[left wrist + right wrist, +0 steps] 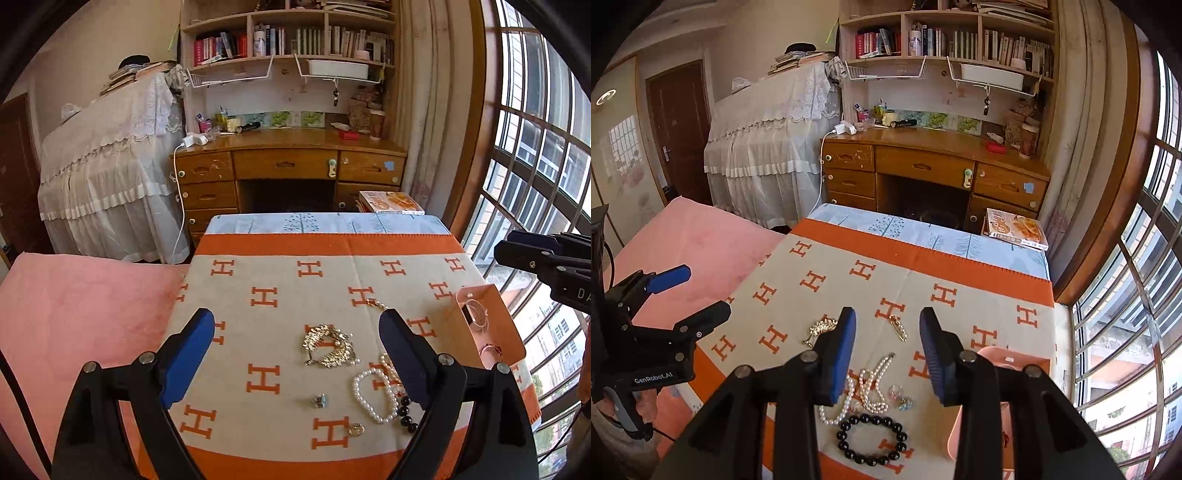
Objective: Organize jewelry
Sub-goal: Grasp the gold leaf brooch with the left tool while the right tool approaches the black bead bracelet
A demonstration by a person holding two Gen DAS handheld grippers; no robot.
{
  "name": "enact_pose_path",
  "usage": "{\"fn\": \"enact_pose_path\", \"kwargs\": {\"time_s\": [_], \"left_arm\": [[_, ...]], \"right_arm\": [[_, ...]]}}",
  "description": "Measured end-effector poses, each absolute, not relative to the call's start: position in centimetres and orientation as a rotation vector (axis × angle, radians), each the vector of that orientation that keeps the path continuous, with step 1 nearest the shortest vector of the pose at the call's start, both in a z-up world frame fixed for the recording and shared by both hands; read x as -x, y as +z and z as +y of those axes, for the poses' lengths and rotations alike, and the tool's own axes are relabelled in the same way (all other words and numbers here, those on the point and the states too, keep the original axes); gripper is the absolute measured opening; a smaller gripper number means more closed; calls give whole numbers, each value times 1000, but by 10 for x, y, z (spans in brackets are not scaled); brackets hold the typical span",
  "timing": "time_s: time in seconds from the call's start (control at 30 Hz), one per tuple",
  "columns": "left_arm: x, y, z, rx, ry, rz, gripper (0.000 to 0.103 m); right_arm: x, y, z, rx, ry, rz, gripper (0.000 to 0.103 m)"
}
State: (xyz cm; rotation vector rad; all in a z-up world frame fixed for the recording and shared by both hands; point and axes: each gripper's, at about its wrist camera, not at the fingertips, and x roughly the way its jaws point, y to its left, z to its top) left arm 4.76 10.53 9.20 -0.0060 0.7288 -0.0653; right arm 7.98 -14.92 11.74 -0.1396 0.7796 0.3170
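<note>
Left claw (297,354) agape, empty, tilted down over jewelry; right claw (887,350) likewise, narrower.

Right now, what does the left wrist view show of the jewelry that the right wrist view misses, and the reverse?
Left only: the whole gold leaf brooch, a small gold pendant, and a ring and cord inside the pink box.
Right only: the full black bead bracelet, a clear ring.
Both: the pearl strand, the H-pattern blanket, both open hand-held grippers.
</note>
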Motion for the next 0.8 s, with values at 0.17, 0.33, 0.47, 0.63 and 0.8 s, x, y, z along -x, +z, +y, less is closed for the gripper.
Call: {"fn": "enact_pose_path", "kwargs": {"time_s": [0.17,0.33,0.47,0.63,0.8], "left_arm": [[-79,77,123,45,-43,770,89],[-116,29,119,129,-83,905,89],[-144,-14,105,199,-132,1031,86],[-178,-62,82,262,-172,1180,56],[-196,-93,62,285,-164,1267,36]], "right_arm": [[-122,103,-143,145,326,853,36],[-159,54,-142,115,325,983,36],[-179,11,-149,76,323,1083,36],[-190,-25,-162,27,320,1158,36],[-193,-41,-173,-13,328,1188,36]]}}
